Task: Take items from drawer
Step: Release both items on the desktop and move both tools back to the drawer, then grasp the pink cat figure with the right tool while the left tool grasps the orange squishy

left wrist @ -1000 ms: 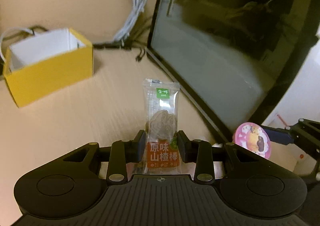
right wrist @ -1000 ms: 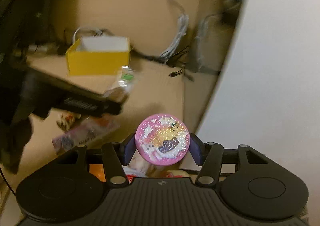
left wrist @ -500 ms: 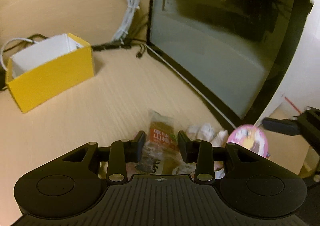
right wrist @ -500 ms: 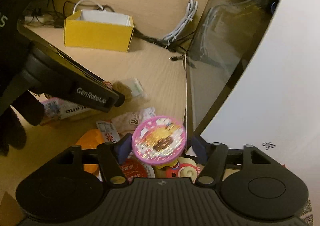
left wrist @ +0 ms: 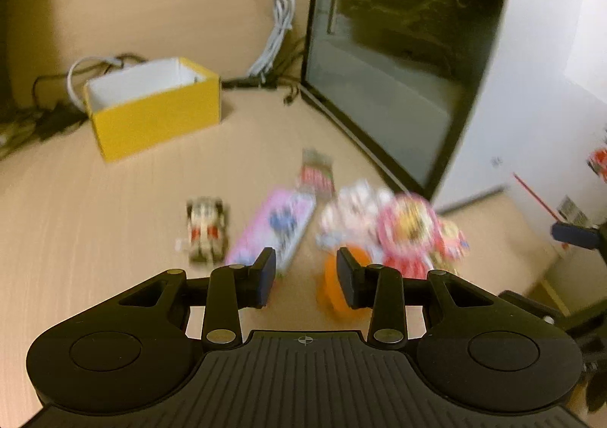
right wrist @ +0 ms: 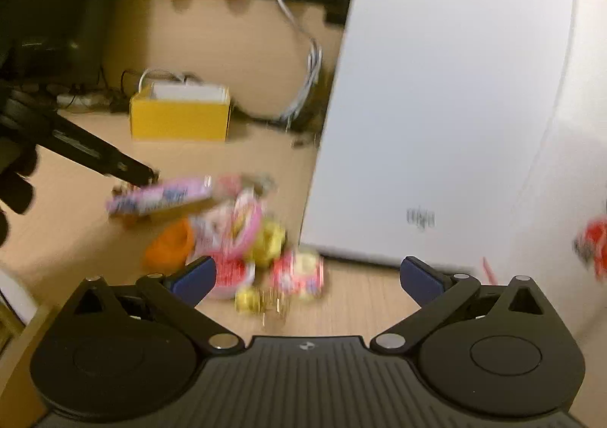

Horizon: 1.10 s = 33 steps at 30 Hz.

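Both grippers empty above the snack pile (left wrist: 364, 223).
Left gripper (left wrist: 305, 278) and right gripper (right wrist: 305, 274) stood apart, right of the yellow box (left wrist: 151, 113).

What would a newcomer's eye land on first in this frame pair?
Probably the blurred heap of bright snack packets and small toys on the pale wooden desktop, just ahead of both tools. The open yellow cardboard box with a white inside stands farther back on the left. Both the left tool and the right tool are open and empty.
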Each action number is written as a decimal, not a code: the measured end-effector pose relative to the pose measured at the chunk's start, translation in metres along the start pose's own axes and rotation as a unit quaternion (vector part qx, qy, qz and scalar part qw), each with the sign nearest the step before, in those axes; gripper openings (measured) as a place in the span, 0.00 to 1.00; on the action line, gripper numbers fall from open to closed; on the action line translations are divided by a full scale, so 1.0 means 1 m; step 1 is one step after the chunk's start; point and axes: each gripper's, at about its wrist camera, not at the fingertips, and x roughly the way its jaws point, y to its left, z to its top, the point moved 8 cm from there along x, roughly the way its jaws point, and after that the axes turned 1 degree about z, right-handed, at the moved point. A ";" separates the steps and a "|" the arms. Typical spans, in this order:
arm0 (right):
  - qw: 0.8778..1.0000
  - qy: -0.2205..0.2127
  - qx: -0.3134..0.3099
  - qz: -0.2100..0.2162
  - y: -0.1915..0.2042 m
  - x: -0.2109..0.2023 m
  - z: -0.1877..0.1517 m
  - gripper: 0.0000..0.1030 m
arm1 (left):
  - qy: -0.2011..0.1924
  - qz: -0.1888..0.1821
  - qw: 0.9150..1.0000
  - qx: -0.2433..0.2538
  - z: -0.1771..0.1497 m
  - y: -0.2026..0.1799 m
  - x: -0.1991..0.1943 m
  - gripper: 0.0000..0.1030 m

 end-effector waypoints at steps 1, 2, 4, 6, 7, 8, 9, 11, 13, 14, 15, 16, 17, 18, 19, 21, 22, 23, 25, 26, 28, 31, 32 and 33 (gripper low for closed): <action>1.000 0.017 -0.001 0.010 -0.002 -0.001 -0.008 1.00 | 0.006 -0.002 1.000 0.002 -0.009 -0.003 -0.006 0.39; 0.999 0.032 -0.003 0.022 -0.003 -0.003 -0.015 1.00 | 0.012 -0.004 1.000 0.006 -0.016 -0.006 -0.010 0.39; 0.998 0.049 -0.006 0.049 -0.004 -0.004 -0.027 1.00 | 0.033 -0.009 0.999 0.019 -0.034 -0.014 -0.016 0.39; 0.995 0.064 -0.021 0.075 0.001 -0.006 -0.039 1.00 | 0.057 -0.014 0.998 0.026 -0.054 -0.025 -0.022 0.39; 0.993 0.070 -0.034 0.088 0.006 -0.007 -0.045 1.00 | 0.070 -0.017 0.997 0.028 -0.065 -0.030 -0.024 0.38; 0.991 0.078 -0.048 0.100 0.012 -0.008 -0.053 1.00 | 0.091 -0.022 0.995 0.037 -0.078 -0.038 -0.024 0.38; 0.988 0.084 -0.060 0.110 0.017 -0.007 -0.060 1.00 | 0.115 -0.028 0.992 0.050 -0.091 -0.046 -0.022 0.39; 0.984 0.102 -0.077 0.128 0.027 -0.003 -0.076 1.00 | 0.142 -0.032 0.987 0.061 -0.113 -0.057 -0.022 0.39; 0.978 0.125 -0.087 0.145 0.037 0.004 -0.090 1.00 | 0.159 -0.032 0.985 0.051 -0.127 -0.061 -0.023 0.39; 0.975 0.133 -0.094 0.153 0.042 0.004 -0.096 1.00 | 0.165 -0.030 0.985 0.048 -0.132 -0.061 -0.023 0.39; 0.971 0.141 -0.107 0.163 0.049 0.006 -0.102 1.00 | 0.169 -0.026 0.984 0.048 -0.136 -0.061 -0.025 0.39; 0.967 0.146 -0.121 0.172 0.055 0.009 -0.106 1.00 | 0.171 -0.022 0.984 0.051 -0.138 -0.060 -0.026 0.39; 0.962 0.152 -0.138 0.182 0.064 0.011 -0.110 1.00 | 0.171 -0.019 0.984 0.055 -0.140 -0.059 -0.028 0.39; 0.957 0.156 -0.150 0.191 0.071 0.014 -0.112 1.00 | 0.171 -0.017 0.984 0.055 -0.140 -0.057 -0.030 0.39; 0.953 0.162 -0.160 0.202 0.080 0.018 -0.115 1.00 | 0.170 -0.016 0.984 0.053 -0.139 -0.055 -0.032 0.39; 0.944 0.176 -0.171 0.221 0.096 0.027 -0.118 0.96 | 0.167 -0.009 0.985 0.043 -0.138 -0.048 -0.035 0.39; 0.940 0.183 -0.175 0.227 0.103 0.032 -0.119 0.93 | 0.166 -0.002 0.985 0.038 -0.137 -0.044 -0.037 0.39; 0.937 0.193 -0.180 0.231 0.112 0.037 -0.119 0.86 | 0.165 0.006 0.986 0.036 -0.136 -0.040 -0.037 0.39; 0.931 0.194 -0.184 0.250 0.129 0.037 -0.116 0.83 | 0.161 0.025 0.986 0.031 -0.134 -0.033 -0.040 0.39; 0.926 0.188 -0.189 0.269 0.139 0.034 -0.113 0.83 | 0.158 0.033 0.987 0.029 -0.131 -0.029 -0.041 0.39; 0.916 0.183 -0.203 0.293 0.159 0.031 -0.112 0.83 | 0.151 0.046 0.987 0.022 -0.126 -0.020 -0.044 0.39; 0.905 0.193 -0.214 0.313 0.180 0.036 -0.120 0.83 | 0.147 0.050 0.988 0.012 -0.121 -0.012 -0.044 0.39; 0.902 0.202 -0.214 0.315 0.186 0.039 -0.125 0.82 | 0.146 0.051 0.988 0.010 -0.120 -0.009 -0.043 0.39; 0.900 0.210 -0.214 0.317 0.190 0.043 -0.129 0.78 | 0.145 0.050 0.988 0.009 -0.120 -0.008 -0.042 0.37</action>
